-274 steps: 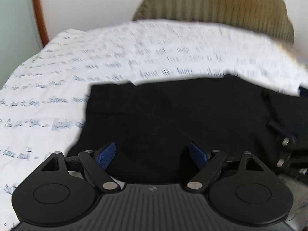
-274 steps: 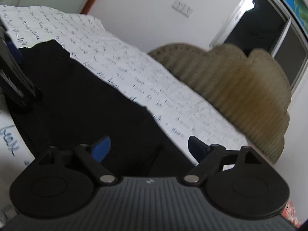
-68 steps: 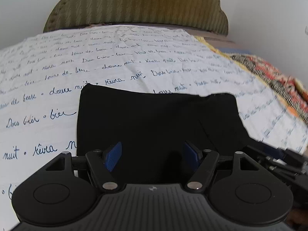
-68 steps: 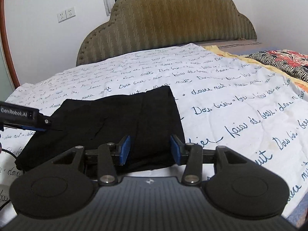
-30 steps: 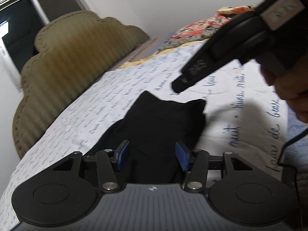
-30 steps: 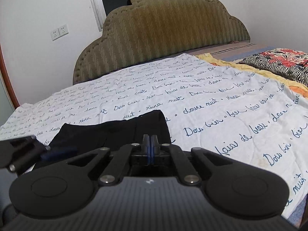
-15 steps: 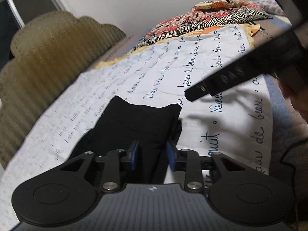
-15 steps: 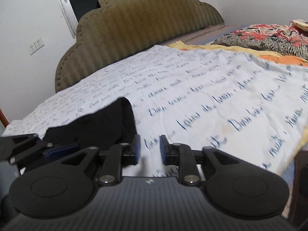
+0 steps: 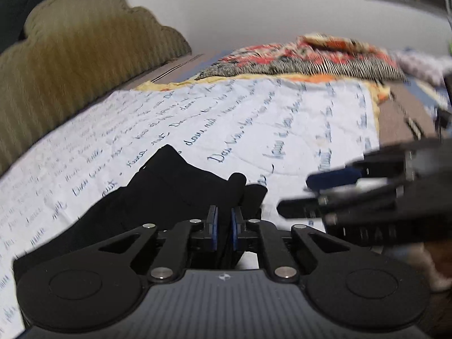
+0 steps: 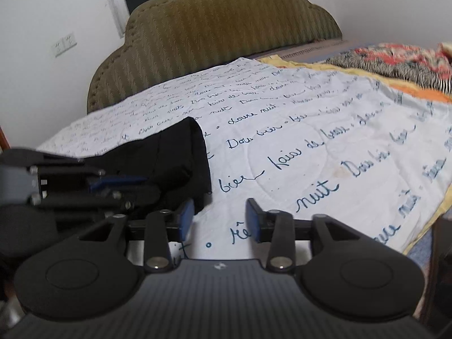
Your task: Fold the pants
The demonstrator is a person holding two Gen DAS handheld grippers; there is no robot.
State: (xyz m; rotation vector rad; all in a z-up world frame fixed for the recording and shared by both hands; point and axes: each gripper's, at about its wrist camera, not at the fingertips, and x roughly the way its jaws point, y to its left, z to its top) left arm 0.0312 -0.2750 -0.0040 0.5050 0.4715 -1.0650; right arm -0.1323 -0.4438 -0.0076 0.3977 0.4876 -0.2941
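The left gripper (image 9: pixel 223 227) had just been closing and sat clenched on the near edge of the black pants (image 9: pixel 175 189), a sliver of dark cloth pinched between its blue pads (image 9: pixel 213 226). The right gripper (image 10: pixel 219 219), just beside it to the right, had just been opening; it stood released with only white sheet (image 10: pixel 296 152) between its pads, the pants' near corner lying just left of its left pad (image 10: pixel 185 217). From the left gripper the pants ran forward and to the left as a flat, already folded stack on the sheet, with one corner bunched up just ahead of the pads. They looked light, soft and limp, so I judged they would sag and slide apart if lifted by one point; the layers were best pinched together at the near edge or at two corners, gripping all thicknesses at once. The matte cloth did not look slippery. Further out, blue handwriting-style print covered the sheet; the right view gave words such as "nuit", "bien" and "faire de beaux", the rest too blurred to be sure. Beyond lay a red patterned blanket (image 10: pixel 401 59) to the right and, farthest, an olive headboard (image 10: pixel 220 34) against the wall.
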